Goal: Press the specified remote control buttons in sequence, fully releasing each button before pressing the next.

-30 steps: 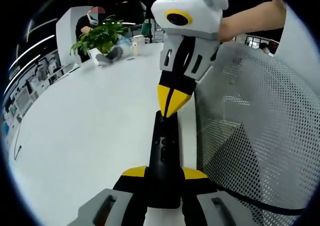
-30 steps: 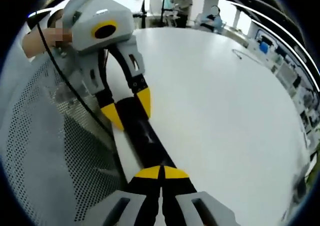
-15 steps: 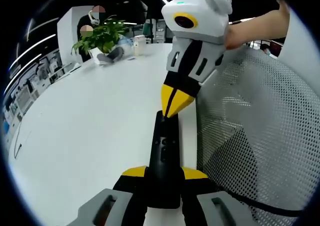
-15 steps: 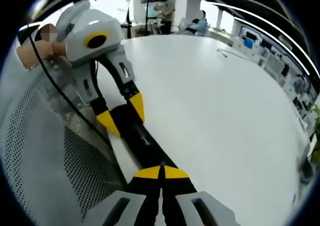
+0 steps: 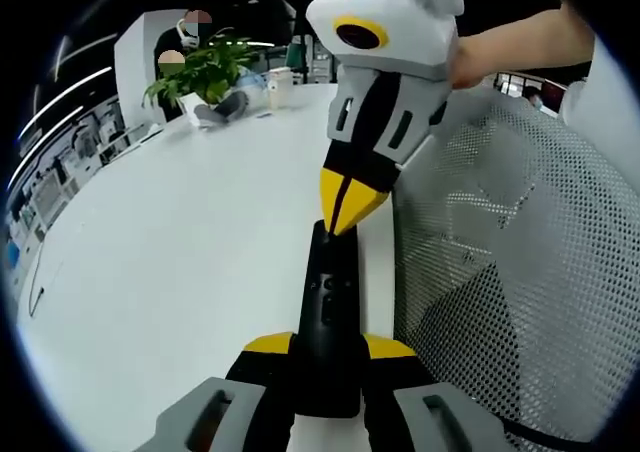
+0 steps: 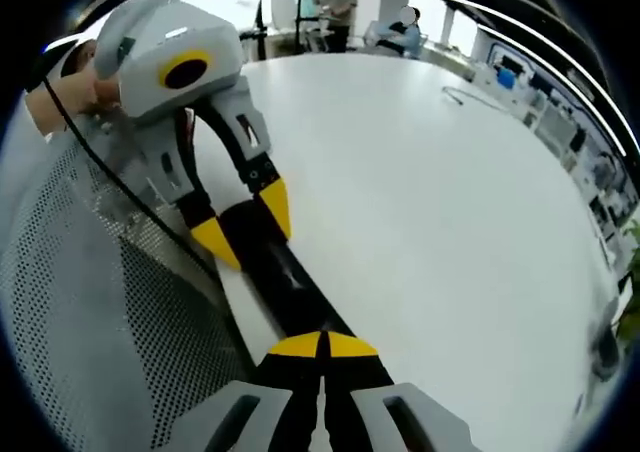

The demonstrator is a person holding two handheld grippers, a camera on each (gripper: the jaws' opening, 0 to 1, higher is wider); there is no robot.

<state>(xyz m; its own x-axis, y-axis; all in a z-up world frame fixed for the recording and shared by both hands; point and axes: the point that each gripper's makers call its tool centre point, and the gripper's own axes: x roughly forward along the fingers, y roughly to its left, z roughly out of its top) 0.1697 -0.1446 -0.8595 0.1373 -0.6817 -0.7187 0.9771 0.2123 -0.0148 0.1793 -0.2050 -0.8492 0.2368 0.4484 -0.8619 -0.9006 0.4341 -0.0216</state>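
You hold the remote (image 5: 328, 312) by its near end in your left gripper (image 5: 328, 352), yellow jaws clamped on either side of the black body, so it juts out level over the white table (image 5: 170, 272) beside a mesh chair back (image 5: 500, 272). Your right gripper (image 5: 348, 200) comes in from the far end with its jaws pressed together into one yellow point, and that point rests on the remote's far end, ahead of the small buttons on its face. In the right gripper view the same closed tip (image 6: 321, 345) sits on the dark body of the remote (image 6: 275, 267), with the left gripper (image 6: 240, 222) straddling it beyond.

You appear to be in a press, or just about to lift off one; whether a button is down is too small to tell. The next move calls for raising the tip fully clear before shifting it to the next button, with the left grip kept steady.

Against a second ago, the right gripper's body has swung and tilted slightly, while its tip stays at the same spot on the remote, and the left grip is unchanged.
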